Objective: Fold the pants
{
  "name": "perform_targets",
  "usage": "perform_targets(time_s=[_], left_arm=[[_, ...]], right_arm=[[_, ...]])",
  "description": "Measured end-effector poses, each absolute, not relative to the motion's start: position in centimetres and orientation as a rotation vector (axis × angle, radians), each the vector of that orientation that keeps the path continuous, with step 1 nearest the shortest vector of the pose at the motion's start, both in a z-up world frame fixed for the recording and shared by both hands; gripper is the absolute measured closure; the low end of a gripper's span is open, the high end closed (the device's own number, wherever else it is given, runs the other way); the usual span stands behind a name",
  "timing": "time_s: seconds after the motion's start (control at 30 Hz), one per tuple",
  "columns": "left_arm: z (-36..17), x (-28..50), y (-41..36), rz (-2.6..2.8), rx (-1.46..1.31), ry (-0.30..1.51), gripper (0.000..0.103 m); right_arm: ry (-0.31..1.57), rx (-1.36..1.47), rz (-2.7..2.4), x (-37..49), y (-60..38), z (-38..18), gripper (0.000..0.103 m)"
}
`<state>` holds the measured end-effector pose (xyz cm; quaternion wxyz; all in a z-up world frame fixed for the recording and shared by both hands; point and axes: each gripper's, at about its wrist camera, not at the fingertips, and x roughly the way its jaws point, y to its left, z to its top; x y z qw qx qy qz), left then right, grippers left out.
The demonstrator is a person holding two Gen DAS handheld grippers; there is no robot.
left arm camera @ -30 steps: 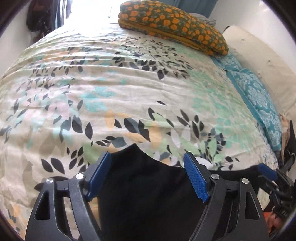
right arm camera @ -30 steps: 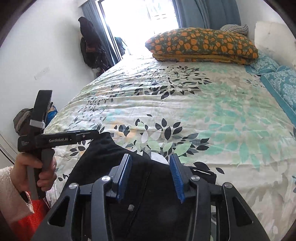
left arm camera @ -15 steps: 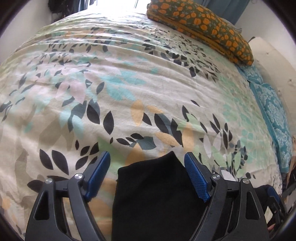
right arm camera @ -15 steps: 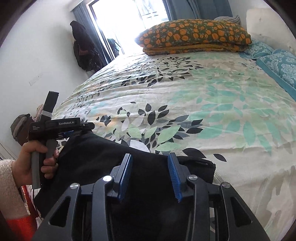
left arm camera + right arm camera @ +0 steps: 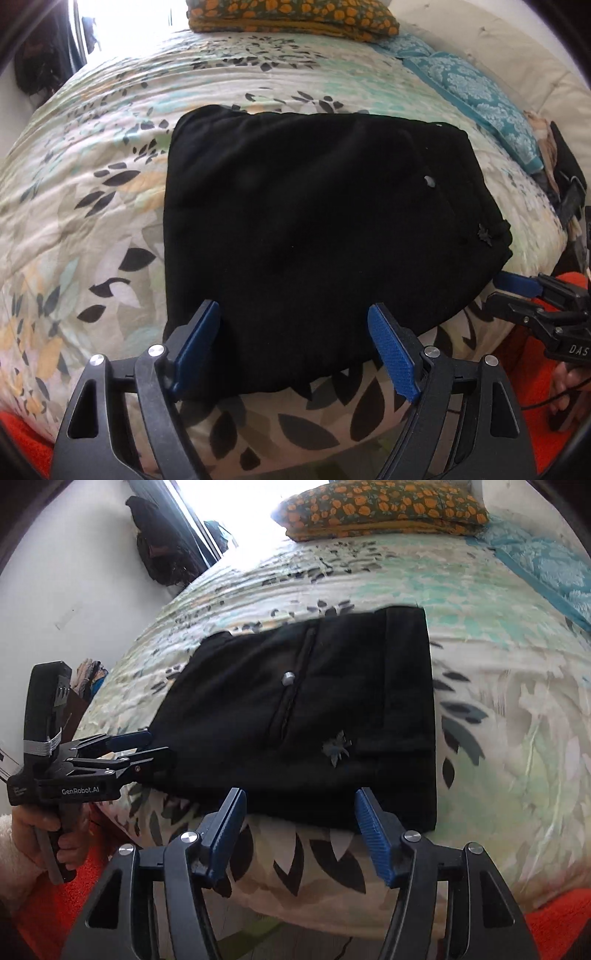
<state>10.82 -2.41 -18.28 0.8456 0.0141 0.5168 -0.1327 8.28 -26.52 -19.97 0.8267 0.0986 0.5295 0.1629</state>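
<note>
Left gripper (image 5: 293, 347): jaws spread wide, holding nothing. Blue ribbed pads (image 5: 391, 354) sit over the near edge of the pants (image 5: 314, 229); whether they touch the cloth cannot be told.

Right gripper (image 5: 299, 830): jaws likewise parted, empty, poised just off the near edge of the pants (image 5: 314, 716), toward the right corner.

Key relation: the bundle lies directly ahead of both tools, on the far side of them, near the foot edge of the bed (image 5: 92, 192). In the right wrist view its long axis runs left to right, with a straight vertical edge on the right. The left gripper (image 5: 125, 746) is at the near left corner, the right one by the near right corner; each is nearest its own end.

Materials: pants are black matte woven cloth, folded into a thick rough rectangle, soft and limp by judgement. A metal button (image 5: 287, 678), a seam line and a small pale star-like mark (image 5: 336, 751) face up. Bedspread is quilted, leaf-printed. An orange-flowered pillow (image 5: 384, 509) lies far.

Judgement: folding looks nearly or fully done.
</note>
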Motion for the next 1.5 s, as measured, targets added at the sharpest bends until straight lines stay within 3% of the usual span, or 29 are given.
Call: perform_targets(time_s=[0.23, 0.83, 1.1, 1.33, 1.4, 1.43, 1.5], left_arm=[[-14.9, 10.1, -1.1, -0.218, -0.002, 1.040, 0.019], [-15.3, 8.8, 1.2, -0.116, 0.024, 1.076, 0.019], [-16.6, 6.6, 2.4, -0.141, 0.006, 1.153, 0.019], [-14.6, 10.8, 5.8, -0.208, -0.156, 1.108, 0.019], [-14.7, 13.2, 6.8, -0.262, -0.199, 1.128, 0.019], [-15.1, 14.5, 7.1, -0.283, -0.216, 1.155, 0.019], [-16.3, 16.8, 7.6, -0.322, -0.260, 1.202, 0.019]], right_arm=[[0.915, 0.177, 0.251, 6.1, -28.4, -15.6, 0.041], [0.913, 0.098, 0.199, 5.9, -27.7, -16.0, 0.041], [0.944, 0.186, 0.168, 6.3, -29.8, -16.8, 0.041], [0.956, 0.393, 0.243, 8.1, -32.5, -17.0, 0.041], [0.979, 0.492, 0.278, 10.1, -34.2, -17.1, 0.037], [1.007, 0.535, 0.296, 11.4, -35.1, -17.4, 0.031], [1.062, 0.609, 0.341, 14.0, -36.4, -18.3, 0.029]])
